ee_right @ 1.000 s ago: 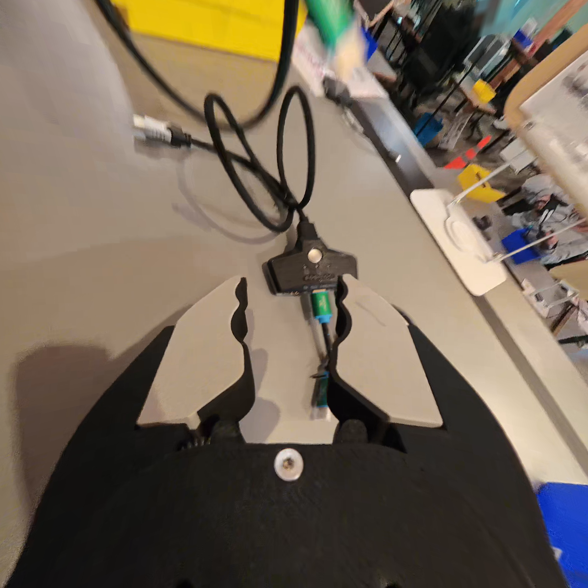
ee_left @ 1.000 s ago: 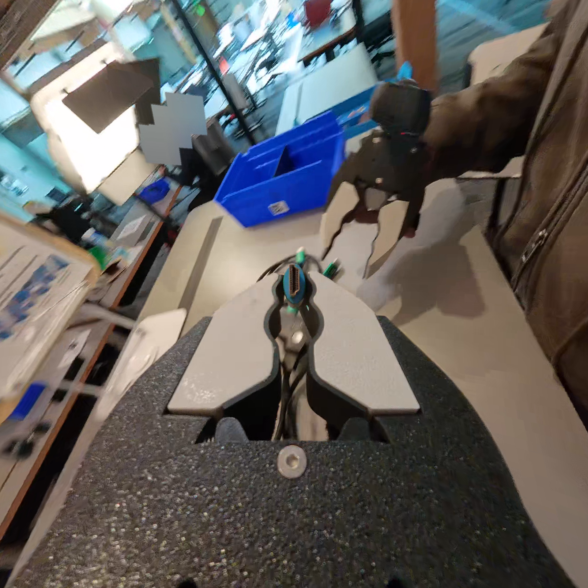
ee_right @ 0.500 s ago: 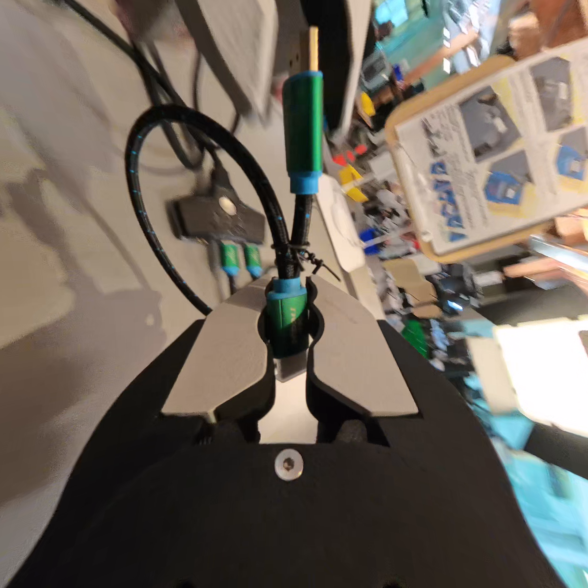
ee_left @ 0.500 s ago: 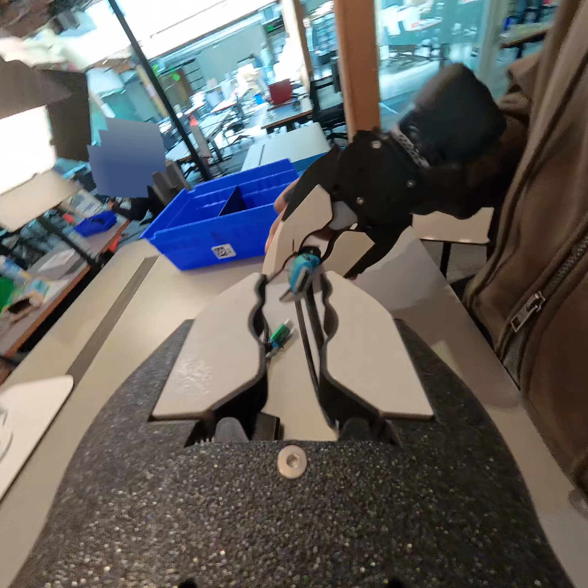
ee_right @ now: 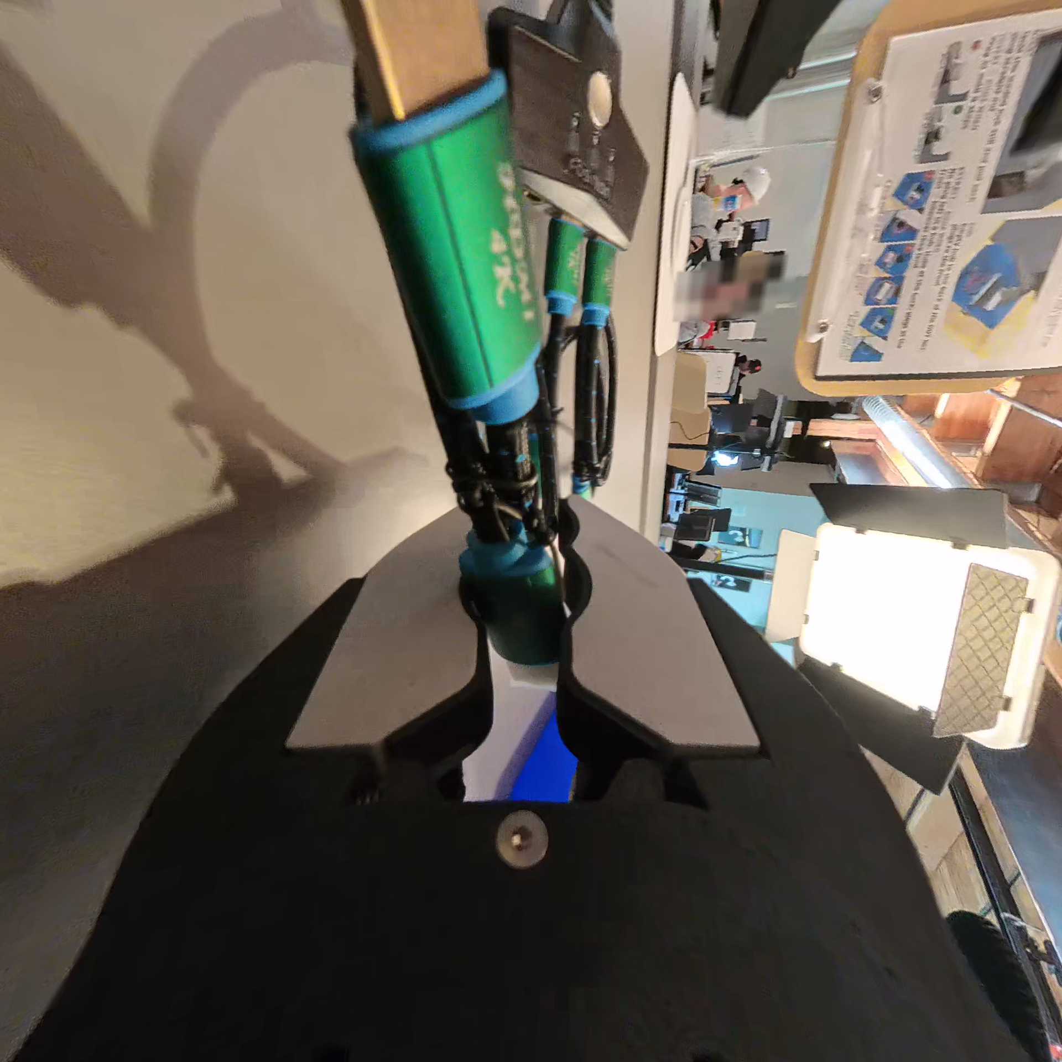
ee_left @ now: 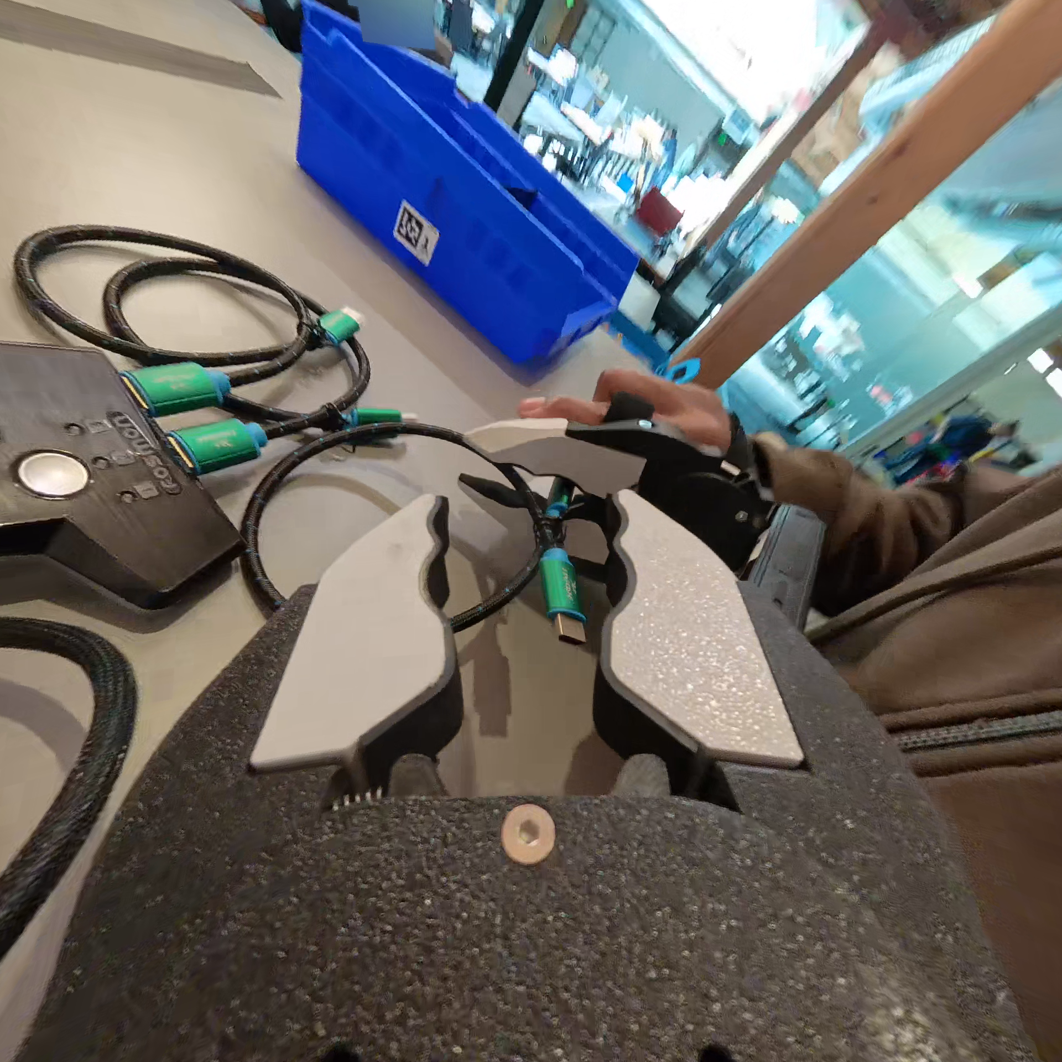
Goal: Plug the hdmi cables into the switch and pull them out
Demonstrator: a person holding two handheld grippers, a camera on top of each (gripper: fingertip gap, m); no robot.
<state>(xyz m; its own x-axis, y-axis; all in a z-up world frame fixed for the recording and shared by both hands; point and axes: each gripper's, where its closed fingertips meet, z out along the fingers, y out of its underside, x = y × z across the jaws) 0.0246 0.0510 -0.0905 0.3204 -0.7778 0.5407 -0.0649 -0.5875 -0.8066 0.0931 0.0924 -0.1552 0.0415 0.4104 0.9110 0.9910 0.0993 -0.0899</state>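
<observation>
My left gripper [ee_left: 526, 508] is open. A green plug with a gold tip [ee_left: 564, 592] hangs between its fingers and neither pad presses on it. That plug is one end of a short black braided cable [ee_left: 299, 460] tied in a loop. My right gripper [ee_right: 514, 537] is shut on the cable's other green plug [ee_right: 517, 615]. The left wrist view shows it [ee_left: 551, 454] just beyond my left fingertips, above the table. The free plug [ee_right: 454, 258] stands close before the right camera. A black switch box [ee_left: 86, 471] with two green plugs [ee_left: 212, 442] lies at the left.
A blue bin [ee_left: 460, 201] stands on the grey table [ee_left: 143, 143] beyond the cables. A thick black cable [ee_left: 97, 718] curves at the left edge. A person's sleeve [ee_left: 919, 574] fills the right. A lamp [ee_right: 891, 632] and a poster board [ee_right: 948, 201] stand off the table. The tips of one gripper are about 11 centimeters away from the tips of the other.
My left gripper, shut on one plug a second ago, opened and let it go. My right gripper closed on the cable's other plug on the table and lifted it.
</observation>
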